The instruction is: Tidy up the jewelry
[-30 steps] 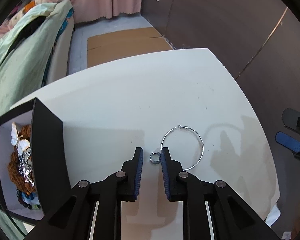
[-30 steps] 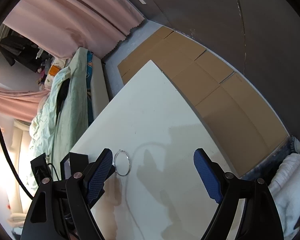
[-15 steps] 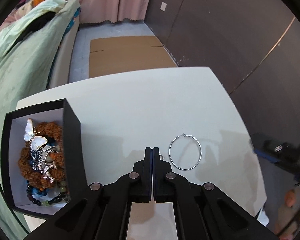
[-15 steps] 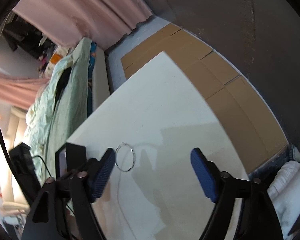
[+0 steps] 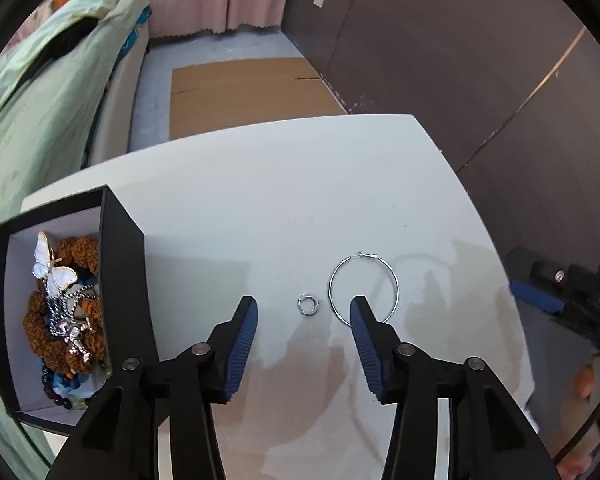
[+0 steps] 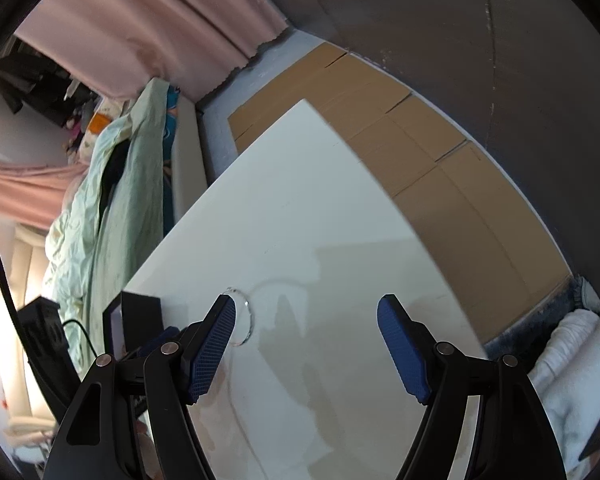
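Observation:
A small silver ring [image 5: 308,305] lies on the white table [image 5: 268,200], between and just ahead of my left gripper's open fingers. My left gripper [image 5: 303,314] is open and empty above it. A large thin silver hoop [image 5: 363,286] lies just right of the ring; its near edge is hidden behind the right finger [image 5: 364,344]. A black box [image 5: 60,312] at the left holds brown beads, a white butterfly piece and chains. My right gripper [image 6: 306,320] is open and empty over the table; the hoop [image 6: 247,318] shows beside its left finger.
The table's right edge [image 5: 496,248] is close to the hoop. Brown cardboard [image 5: 240,92] covers the floor beyond the table. A bed with green bedding [image 5: 40,100] stands at the left. A dark wall [image 5: 440,60] runs behind.
My left gripper was shut half a second ago with the ring beside its tips; now it is wide open and the ring lies free on the table. The right gripper shifted slightly.

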Motion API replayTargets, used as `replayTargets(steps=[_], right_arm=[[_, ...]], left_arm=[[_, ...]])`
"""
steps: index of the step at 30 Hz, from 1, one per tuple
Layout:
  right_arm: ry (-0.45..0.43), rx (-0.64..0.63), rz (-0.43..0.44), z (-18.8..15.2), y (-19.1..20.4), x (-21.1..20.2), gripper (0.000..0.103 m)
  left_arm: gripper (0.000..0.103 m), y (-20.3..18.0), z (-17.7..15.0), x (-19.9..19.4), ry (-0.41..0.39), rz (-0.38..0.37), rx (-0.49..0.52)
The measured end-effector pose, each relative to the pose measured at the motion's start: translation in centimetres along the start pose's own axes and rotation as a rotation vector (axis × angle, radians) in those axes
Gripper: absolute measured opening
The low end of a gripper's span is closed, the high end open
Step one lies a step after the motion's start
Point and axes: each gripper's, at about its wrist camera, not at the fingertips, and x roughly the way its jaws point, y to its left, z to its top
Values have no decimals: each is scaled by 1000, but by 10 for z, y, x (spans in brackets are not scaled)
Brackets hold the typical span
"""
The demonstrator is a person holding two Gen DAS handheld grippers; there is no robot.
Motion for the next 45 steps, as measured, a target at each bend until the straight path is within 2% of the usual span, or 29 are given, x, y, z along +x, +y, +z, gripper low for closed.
replayTargets(steps=[4, 6, 9, 10, 11, 12, 18, 20, 26, 32, 33, 45], right_arm=[[-9, -5, 13, 4, -1, -5, 75], [-15, -1, 23, 6, -3, -8, 75], [-23, 10, 32, 9, -7, -11, 75], [-25, 14, 32, 11, -8, -12, 75], [-27, 15, 31, 11, -8, -12, 75], [-28, 17, 31, 11, -9, -13, 75], [-27, 11, 32, 12, -11, -15, 75], [-26, 8, 30, 12, -10, -14, 75], [-19, -6, 19, 11, -3, -10, 75], [-5, -48, -6, 7, 10, 0, 75], [-1, -58, -11, 6, 13, 3, 75], [47, -151, -53, -5, 43, 32, 75]], left_arm=[[49, -3, -3, 4, -5, 36, 39], [45, -6, -7, 6, -7, 52, 84], [45, -14, -13, 10, -5, 79, 157], [44, -14, -14, 12, -3, 90, 170], [36, -14, -15, 15, 3, 99, 176], [34, -13, -15, 16, 2, 108, 178], [29, -17, -16, 16, -23, 113, 218], [28, -16, -16, 16, -23, 108, 220], [11, -11, -14, 16, -39, 107, 209], [8, -7, -13, 9, -55, 74, 165], [0, -7, -13, 6, -59, 70, 165], [0, 12, -6, -37, -146, -5, 83]])
